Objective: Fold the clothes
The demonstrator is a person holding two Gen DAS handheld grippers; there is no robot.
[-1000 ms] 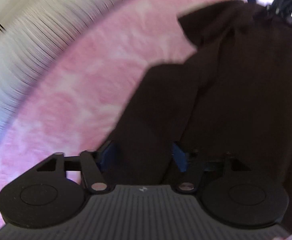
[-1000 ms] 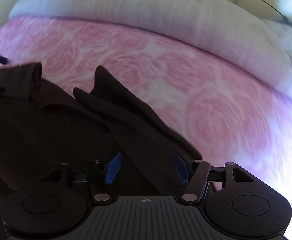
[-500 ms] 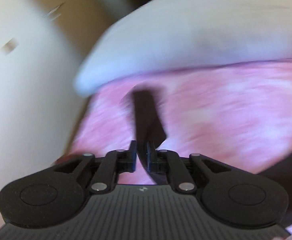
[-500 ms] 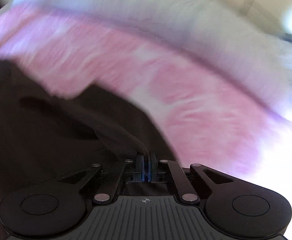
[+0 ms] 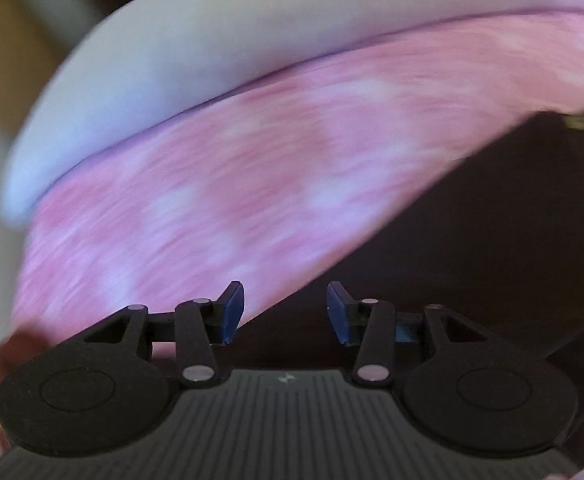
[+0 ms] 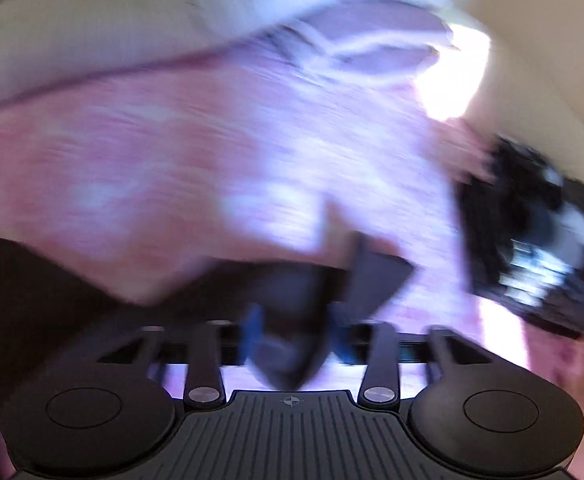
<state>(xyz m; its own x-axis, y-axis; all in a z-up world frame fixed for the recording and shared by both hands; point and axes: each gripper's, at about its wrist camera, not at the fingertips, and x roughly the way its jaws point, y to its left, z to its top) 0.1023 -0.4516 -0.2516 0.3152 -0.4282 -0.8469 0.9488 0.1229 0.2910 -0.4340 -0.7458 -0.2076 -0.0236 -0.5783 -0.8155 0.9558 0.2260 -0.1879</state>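
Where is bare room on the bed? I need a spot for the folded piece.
Free: the pink rose-patterned bedspread between the white pillow and the dark brown garment. Crowded: the garment's side, where cloth covers the bed.

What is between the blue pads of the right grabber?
A dark cloth corner sits between the opening right gripper pads, seen blurrily in the right wrist view.

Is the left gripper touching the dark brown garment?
Apart. In the left wrist view the opening left gripper pads stand clear, dark brown garment lying beyond them.
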